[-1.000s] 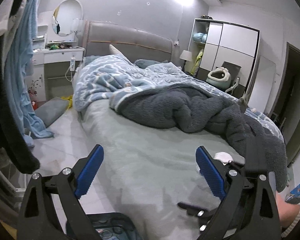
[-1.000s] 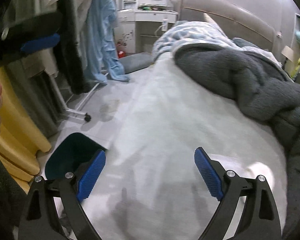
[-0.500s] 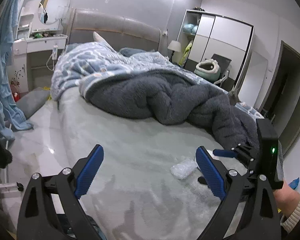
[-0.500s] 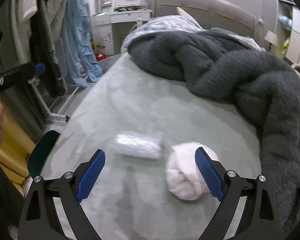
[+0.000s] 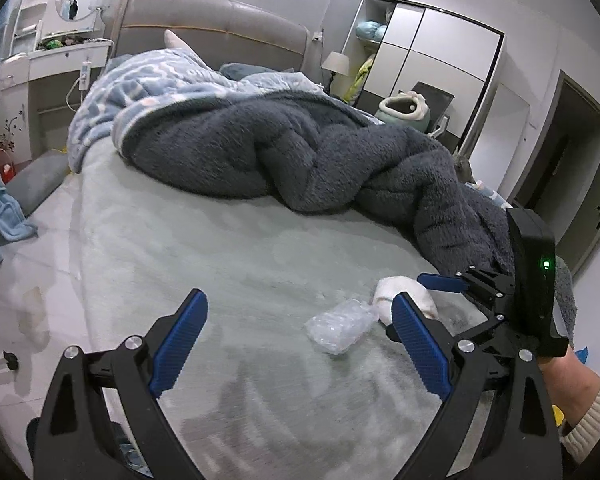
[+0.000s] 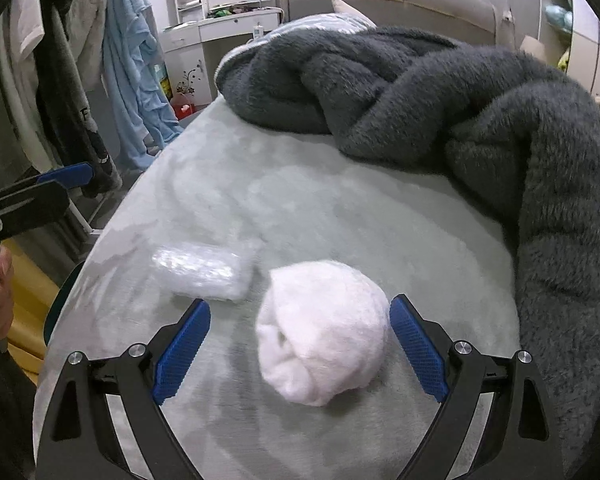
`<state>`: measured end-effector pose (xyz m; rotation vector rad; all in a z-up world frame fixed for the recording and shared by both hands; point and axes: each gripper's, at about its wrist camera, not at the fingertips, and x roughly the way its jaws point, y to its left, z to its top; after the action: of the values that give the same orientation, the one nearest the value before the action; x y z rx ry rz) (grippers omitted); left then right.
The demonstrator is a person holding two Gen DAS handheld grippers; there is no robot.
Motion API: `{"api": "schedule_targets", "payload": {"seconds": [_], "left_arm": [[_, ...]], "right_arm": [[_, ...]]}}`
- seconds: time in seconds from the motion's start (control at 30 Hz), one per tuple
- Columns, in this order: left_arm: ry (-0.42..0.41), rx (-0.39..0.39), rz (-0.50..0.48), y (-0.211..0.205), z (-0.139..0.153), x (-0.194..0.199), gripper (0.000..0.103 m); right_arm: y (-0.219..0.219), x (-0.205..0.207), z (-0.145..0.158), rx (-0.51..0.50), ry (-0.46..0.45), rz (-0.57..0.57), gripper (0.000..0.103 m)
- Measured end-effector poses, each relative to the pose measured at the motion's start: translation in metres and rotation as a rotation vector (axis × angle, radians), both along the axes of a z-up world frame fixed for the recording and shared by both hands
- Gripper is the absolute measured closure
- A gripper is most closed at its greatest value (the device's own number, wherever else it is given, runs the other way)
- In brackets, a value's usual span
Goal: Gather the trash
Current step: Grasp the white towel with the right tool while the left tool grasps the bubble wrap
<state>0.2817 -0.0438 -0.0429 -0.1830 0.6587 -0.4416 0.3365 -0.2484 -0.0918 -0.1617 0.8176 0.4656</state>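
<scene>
Right tongs [image 6: 300, 344] are spreading wide around the white wad [image 6: 320, 332] on the bed [image 6: 340, 208], not yet touching, I think. Left tongs [image 5: 300, 340] are hanging open farther off; the plastic wrapper [image 5: 336, 326] is lying leftward beside the wad.

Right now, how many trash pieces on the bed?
2. A white fluffy wad lies between the open fingers of the right gripper; a clear plastic wrapper lies just left of it. The dark blanket may hide more.

Both wrist views overlook the bed [image 5: 228, 264], sharing its trash.
</scene>
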Motion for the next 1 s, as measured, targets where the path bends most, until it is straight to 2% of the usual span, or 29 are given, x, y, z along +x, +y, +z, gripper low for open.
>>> {"api": "schedule_targets", "payload": {"seconds": [0.2,0.23,0.27,0.37,0.43,0.57,0.73,0.87,1.0], "left_arm": [[0.022,-0.008,-0.015,-0.013,-0.010,0.007,0.009],[0.027,-0.010,-0.020,-0.016,-0.012,0.008,0.009],[0.030,-0.010,-0.026,-0.018,-0.014,0.009,0.009],[0.045,-0.005,-0.040,-0.027,-0.019,0.011,0.009],[0.055,0.001,-0.048,-0.032,-0.021,0.012,0.009],[0.072,0.043,-0.055,-0.042,-0.028,0.013,0.011],[0.107,0.026,-0.056,-0.047,-0.036,0.019,0.013],[0.128,0.011,-0.056,-0.057,-0.042,0.025,0.013],[0.153,0.032,-0.049,-0.071,-0.052,0.031,0.014]], "right_arm": [[-0.009,0.005,-0.013,0.007,0.040,-0.016,0.011],[-0.010,0.006,-0.013,0.009,0.044,-0.019,0.014],[-0.011,0.007,-0.015,0.013,0.050,-0.023,0.027],[-0.016,0.010,-0.019,0.014,0.074,-0.031,0.043],[-0.017,0.010,-0.020,0.035,0.087,-0.030,0.051],[-0.021,0.007,-0.006,0.072,0.054,-0.048,0.052],[-0.043,0.008,0.009,0.115,0.012,-0.126,0.052],[-0.048,0.004,0.016,0.142,-0.002,-0.144,0.052],[-0.045,-0.006,0.019,0.146,-0.014,-0.143,0.052]]}}
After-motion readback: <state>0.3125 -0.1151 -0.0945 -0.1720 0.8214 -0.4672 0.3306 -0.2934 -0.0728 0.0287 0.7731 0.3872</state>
